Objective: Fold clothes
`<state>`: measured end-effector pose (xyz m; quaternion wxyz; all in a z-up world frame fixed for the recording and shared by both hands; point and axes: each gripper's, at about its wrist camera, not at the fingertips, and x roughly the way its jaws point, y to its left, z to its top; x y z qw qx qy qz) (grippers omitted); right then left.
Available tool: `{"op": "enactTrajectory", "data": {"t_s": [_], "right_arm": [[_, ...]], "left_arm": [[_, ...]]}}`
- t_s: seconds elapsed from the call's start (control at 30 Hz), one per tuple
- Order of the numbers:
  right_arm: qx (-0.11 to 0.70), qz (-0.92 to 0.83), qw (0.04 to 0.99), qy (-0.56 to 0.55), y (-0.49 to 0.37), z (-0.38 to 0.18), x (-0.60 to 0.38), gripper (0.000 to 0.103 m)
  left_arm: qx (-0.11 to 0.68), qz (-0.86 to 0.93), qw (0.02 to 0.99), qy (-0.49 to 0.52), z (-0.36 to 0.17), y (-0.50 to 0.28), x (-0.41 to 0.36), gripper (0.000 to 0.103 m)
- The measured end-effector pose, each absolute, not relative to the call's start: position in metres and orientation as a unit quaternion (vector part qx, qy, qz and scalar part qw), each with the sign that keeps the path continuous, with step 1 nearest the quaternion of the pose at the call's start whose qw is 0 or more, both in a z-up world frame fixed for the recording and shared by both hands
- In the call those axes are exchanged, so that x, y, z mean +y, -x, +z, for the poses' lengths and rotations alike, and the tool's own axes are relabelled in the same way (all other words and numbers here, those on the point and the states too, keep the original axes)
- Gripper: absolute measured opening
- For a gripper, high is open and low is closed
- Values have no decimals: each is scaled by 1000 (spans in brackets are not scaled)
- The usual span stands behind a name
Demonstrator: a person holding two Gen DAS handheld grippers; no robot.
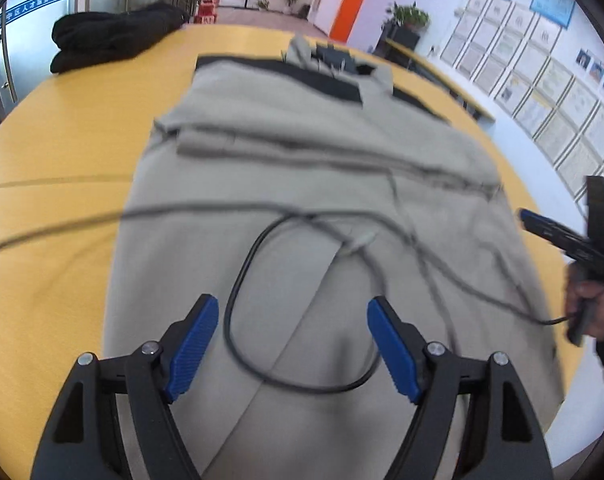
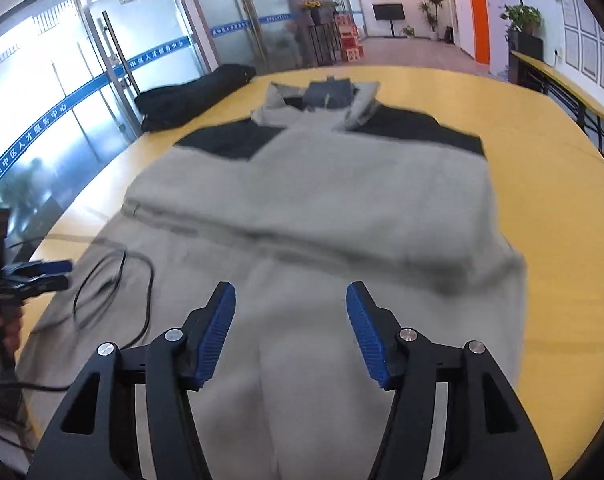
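A grey jacket (image 1: 302,168) with black shoulder panels lies flat on the yellow table (image 1: 62,160), collar at the far end and sleeves folded across its body. It also shows in the right wrist view (image 2: 321,200). My left gripper (image 1: 292,312) is open and empty, hovering over the jacket's near hem. My right gripper (image 2: 290,300) is open and empty over the hem too. The right gripper also shows at the right edge of the left wrist view (image 1: 541,226), and the left gripper at the left edge of the right wrist view (image 2: 54,274).
A black cable (image 1: 238,320) loops over the jacket's near part and shows in the right wrist view (image 2: 114,280). A folded black garment (image 1: 110,36) lies at the table's far left, also in the right wrist view (image 2: 194,94). Glass doors (image 2: 82,80) stand beyond.
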<state>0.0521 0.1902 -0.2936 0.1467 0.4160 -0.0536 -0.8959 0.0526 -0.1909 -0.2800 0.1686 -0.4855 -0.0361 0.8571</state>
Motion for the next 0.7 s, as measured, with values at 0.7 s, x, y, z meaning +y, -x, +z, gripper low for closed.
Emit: {"op": "enactTrajectory", "data": {"t_s": [0.7], "right_arm": [[-76,-812,117,-566,-297,-263,270,63]], "left_arm": [[-16,789,182,587,-209,-263,-246,83]]}}
